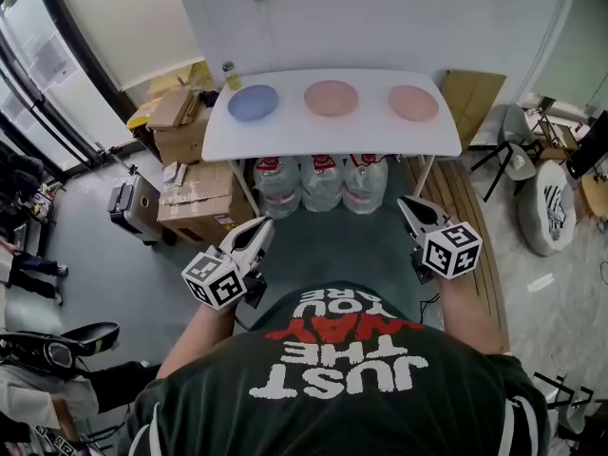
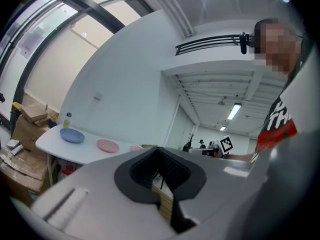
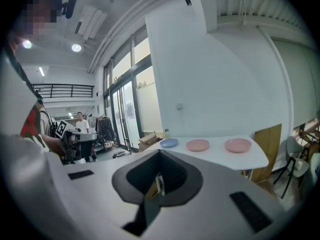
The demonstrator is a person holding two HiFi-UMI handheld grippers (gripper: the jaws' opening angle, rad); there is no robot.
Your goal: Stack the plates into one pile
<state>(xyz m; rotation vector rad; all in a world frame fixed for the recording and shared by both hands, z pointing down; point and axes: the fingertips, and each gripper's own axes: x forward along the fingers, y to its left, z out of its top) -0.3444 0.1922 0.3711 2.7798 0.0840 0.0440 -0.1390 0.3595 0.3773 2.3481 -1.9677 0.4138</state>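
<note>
Ahead, plates [image 1: 331, 98] on table [image 1: 332, 139] against wall [image 1: 380, 17].

Three shallow round plates lie flat in a row on the white table [image 1: 332, 139], well apart and unstacked: blue plate [image 1: 253, 103] left, pink plate [image 1: 331, 98] middle, second pink plate [image 1: 413, 103] right.

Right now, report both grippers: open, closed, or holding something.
Left gripper: closed, holding nothing.
Right gripper: closed, holding nothing.
</note>
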